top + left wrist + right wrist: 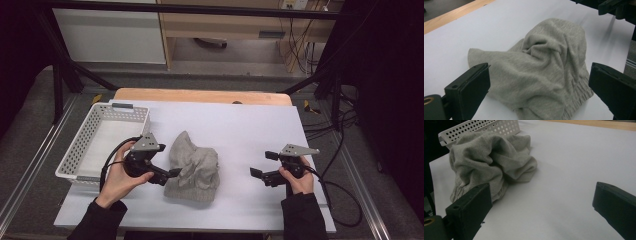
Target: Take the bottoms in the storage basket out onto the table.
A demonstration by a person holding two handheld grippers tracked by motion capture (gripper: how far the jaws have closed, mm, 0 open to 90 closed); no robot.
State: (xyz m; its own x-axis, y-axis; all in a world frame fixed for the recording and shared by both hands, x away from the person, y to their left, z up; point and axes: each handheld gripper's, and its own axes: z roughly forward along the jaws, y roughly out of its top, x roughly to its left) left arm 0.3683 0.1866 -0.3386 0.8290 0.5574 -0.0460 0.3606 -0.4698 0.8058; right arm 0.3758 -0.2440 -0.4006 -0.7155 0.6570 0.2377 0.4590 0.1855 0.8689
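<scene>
One white basket (85, 145) sat far left. Left gripper (170, 175), jaws spread wide, was right up against the one crumpled grey beanie (195, 167) mid-table. Right gripper (262, 165), also released, sat well apart on the right.

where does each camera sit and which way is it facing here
High view: above the person's side, looking forward and down on the white table; both hands, sleeves, left gripper and right gripper show.
Left gripper view: rides the left gripper, facing the crumpled grey knitted cloth between its open black jaws.
Right gripper view: rides the right gripper, facing the cloth and white perforated plastic basket; open jaws.
All three share the cloth.
</scene>
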